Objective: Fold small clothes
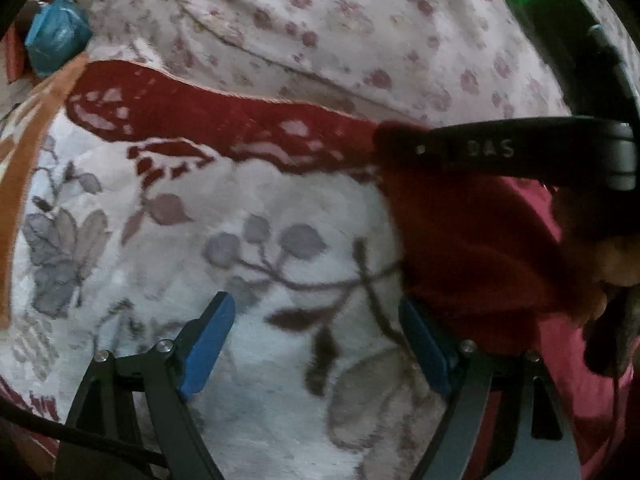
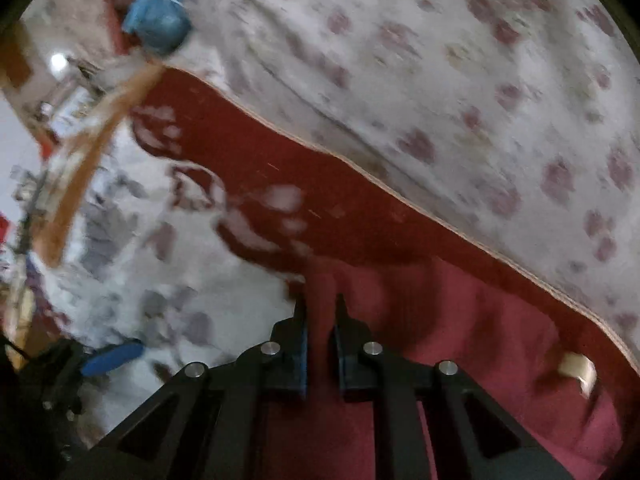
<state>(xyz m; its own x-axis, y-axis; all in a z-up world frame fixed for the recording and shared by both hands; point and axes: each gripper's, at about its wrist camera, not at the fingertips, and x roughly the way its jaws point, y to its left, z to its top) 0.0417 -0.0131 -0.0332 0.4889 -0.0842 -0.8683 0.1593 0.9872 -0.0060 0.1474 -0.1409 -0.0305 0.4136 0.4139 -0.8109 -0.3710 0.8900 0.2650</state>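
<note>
Red garment in right gripper | left gripper spread, holding nothing

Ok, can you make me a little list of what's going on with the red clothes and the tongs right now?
garment: pinkish-red cloth lying on a flowery blanket
left tongs: open, blue pads apart, over the blanket beside the cloth, holding nothing
right tongs: nearly closed at the cloth's edge; whether they pinch it is unclear
behind: red blanket border, then a floral sheet
far corner: blue bag
</note>
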